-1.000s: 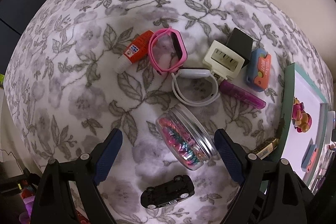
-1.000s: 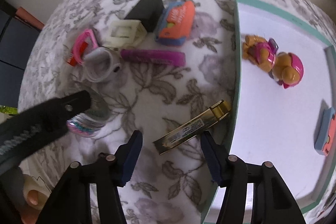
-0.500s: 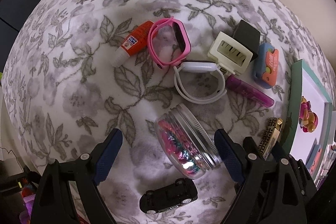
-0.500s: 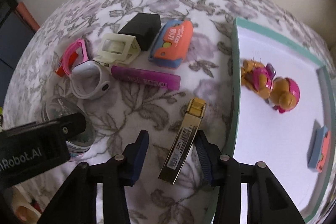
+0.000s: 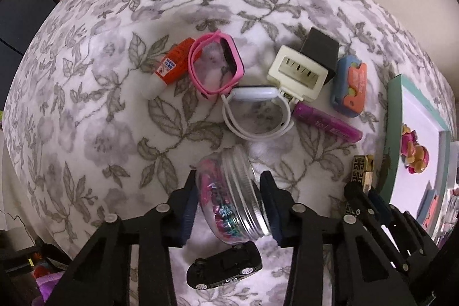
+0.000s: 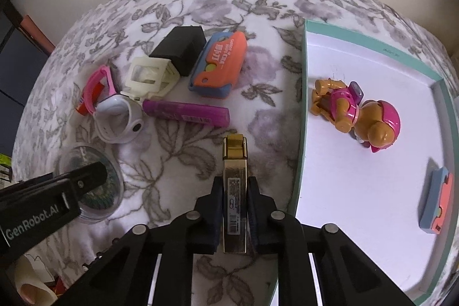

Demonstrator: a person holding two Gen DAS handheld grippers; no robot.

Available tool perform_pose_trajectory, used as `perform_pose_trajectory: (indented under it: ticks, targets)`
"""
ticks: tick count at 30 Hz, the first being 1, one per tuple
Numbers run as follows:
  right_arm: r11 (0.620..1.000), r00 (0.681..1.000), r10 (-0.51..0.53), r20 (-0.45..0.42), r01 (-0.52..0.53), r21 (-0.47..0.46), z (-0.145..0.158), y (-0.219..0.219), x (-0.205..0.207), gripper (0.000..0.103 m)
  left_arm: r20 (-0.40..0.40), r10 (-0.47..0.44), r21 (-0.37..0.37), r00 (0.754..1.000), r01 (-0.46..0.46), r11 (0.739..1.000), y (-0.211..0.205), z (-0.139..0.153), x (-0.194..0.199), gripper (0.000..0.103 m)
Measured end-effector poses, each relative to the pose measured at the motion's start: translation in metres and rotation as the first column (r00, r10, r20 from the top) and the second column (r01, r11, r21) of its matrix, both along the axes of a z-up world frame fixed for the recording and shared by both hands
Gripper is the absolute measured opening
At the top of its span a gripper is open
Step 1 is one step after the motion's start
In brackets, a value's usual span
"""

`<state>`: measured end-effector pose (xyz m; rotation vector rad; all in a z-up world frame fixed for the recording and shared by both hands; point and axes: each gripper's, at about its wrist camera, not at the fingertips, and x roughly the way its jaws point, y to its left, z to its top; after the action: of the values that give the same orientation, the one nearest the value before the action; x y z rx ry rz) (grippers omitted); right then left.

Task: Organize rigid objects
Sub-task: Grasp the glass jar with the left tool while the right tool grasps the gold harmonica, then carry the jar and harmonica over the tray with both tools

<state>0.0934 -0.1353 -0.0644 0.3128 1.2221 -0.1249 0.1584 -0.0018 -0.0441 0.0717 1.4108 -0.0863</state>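
My left gripper pinches the jar (lying on its side) near the bed's front edge. My right gripper clamps the gold bar beside the tray's left rim.

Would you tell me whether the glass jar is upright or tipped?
Tipped: the jar lies on its side between the left gripper's fingers, metal lid facing sideways.

Both wrist cams close above, angled down; share floral cloth
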Motion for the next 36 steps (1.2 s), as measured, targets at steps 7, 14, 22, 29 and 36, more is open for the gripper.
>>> perform_pose_trajectory:
  ticks: [7,14,22,29,36]
  targets:
    - [1.000,0.999,-0.009,0.036,0.008,0.025,0.016,-0.006,-0.003,0.016,0.034,-0.003,-0.007,0.999,0.003,1.000,-0.003,0.013,0.001,0.036]
    - [0.998,0.996,-0.039,0.077,0.035,0.052,0.033,-0.017,-0.007,0.016,0.061,0.013,-0.049,0.998,-0.010,0.999,0.009,0.032,0.001,0.036]
    - [0.992,0.987,-0.109,0.114,0.102,0.071,0.050,-0.047,-0.016,0.016,0.138,-0.002,-0.125,0.990,0.019,0.992,0.004,0.066,-0.007,0.036]
    - [0.976,0.973,-0.215,0.088,0.209,0.068,0.044,-0.092,-0.038,0.016,0.148,-0.102,-0.242,0.984,0.136,0.961,-0.033,0.077,-0.027,0.036]
    - [0.947,0.946,-0.320,0.049,0.318,0.057,0.036,-0.139,-0.065,0.017,0.139,-0.278,-0.242,0.950,0.305,0.921,-0.092,0.068,-0.062,0.036]
